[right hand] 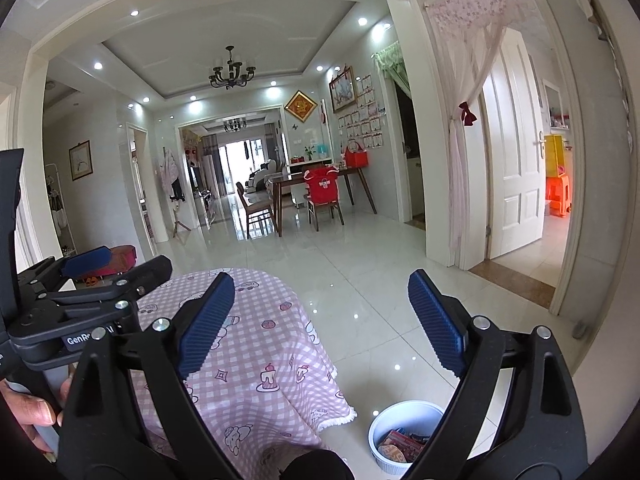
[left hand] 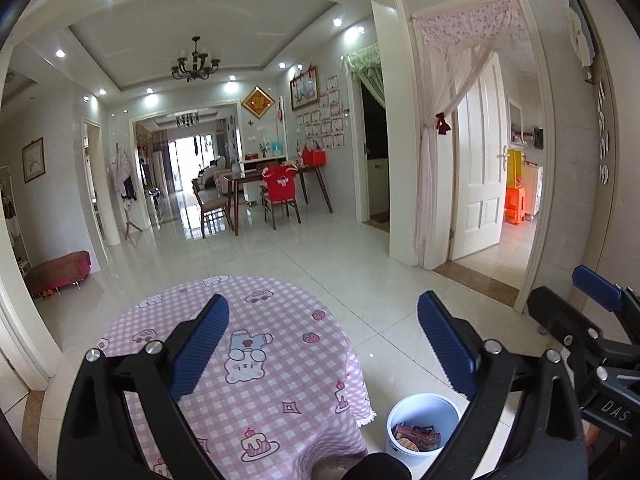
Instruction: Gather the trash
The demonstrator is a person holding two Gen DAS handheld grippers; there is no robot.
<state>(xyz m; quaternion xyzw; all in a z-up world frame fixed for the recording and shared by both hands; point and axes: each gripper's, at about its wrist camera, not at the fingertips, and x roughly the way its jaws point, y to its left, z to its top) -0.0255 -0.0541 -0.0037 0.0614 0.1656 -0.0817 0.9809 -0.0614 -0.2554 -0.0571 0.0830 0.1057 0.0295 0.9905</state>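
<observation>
A white bin (left hand: pixel 424 406) stands on the tiled floor just right of a round table with a pink checked cloth (left hand: pixel 260 360). Several snack wrappers (left hand: pixel 416 436) lie inside it. My left gripper (left hand: pixel 324 344) hangs open above the table's edge and the bin, with nothing between its fingers. In the right wrist view the same bin (right hand: pixel 404 416) with its wrappers (right hand: pixel 402 446) sits low, beside the table (right hand: pixel 260 340). My right gripper (right hand: pixel 320 320) is also open and empty above them. The two grippers are side by side, and each view catches a blue pad (left hand: pixel 596 287) (right hand: pixel 86 260) of the other gripper.
Glossy white floor tiles (left hand: pixel 320 256) stretch ahead to a dining table with chairs (left hand: pixel 276 188). A red low bench (left hand: pixel 60 270) sits at the left wall. On the right, a white door (left hand: pixel 478 160) stands open behind a pink curtain. A hand (right hand: pixel 28 412) grips the left tool.
</observation>
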